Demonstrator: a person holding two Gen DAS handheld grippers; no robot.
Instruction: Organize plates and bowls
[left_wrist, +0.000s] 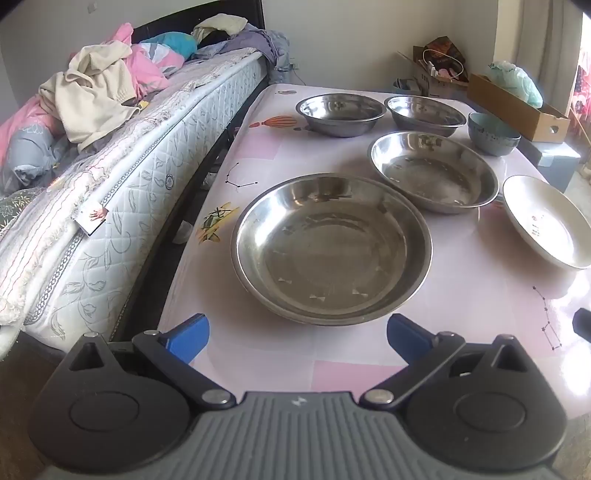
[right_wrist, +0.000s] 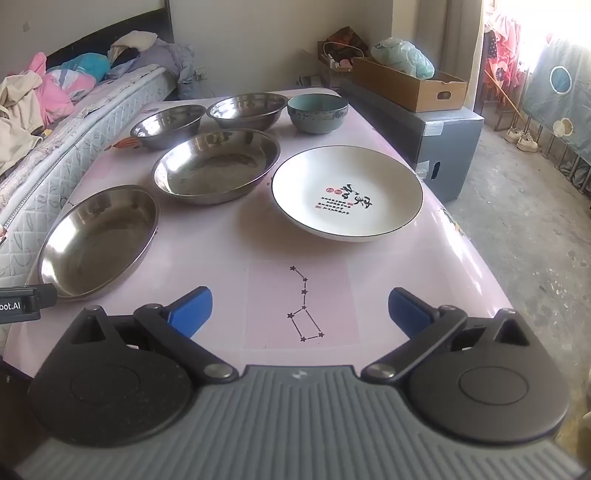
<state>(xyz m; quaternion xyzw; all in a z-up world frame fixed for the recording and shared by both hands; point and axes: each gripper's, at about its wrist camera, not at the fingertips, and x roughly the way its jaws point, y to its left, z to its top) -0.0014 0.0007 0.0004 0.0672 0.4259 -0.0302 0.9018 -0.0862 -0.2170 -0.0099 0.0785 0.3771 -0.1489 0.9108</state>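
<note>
On the pink table (left_wrist: 280, 354) lie a near steel plate (left_wrist: 332, 251) (right_wrist: 99, 240), a second steel plate (left_wrist: 432, 170) (right_wrist: 216, 166), two steel bowls (left_wrist: 340, 112) (left_wrist: 424, 112) at the back, a teal bowl (left_wrist: 493, 133) (right_wrist: 317, 112) and a white plate with red and black writing (left_wrist: 546, 221) (right_wrist: 347, 192). My left gripper (left_wrist: 297, 338) is open and empty just in front of the near steel plate. My right gripper (right_wrist: 299, 314) is open and empty over the table's front, short of the white plate.
A bed (left_wrist: 110, 166) piled with clothes runs along the table's left edge. A grey box (right_wrist: 436, 147) with a cardboard tray (right_wrist: 410, 85) stands at the table's right. Concrete floor (right_wrist: 524, 229) lies further right.
</note>
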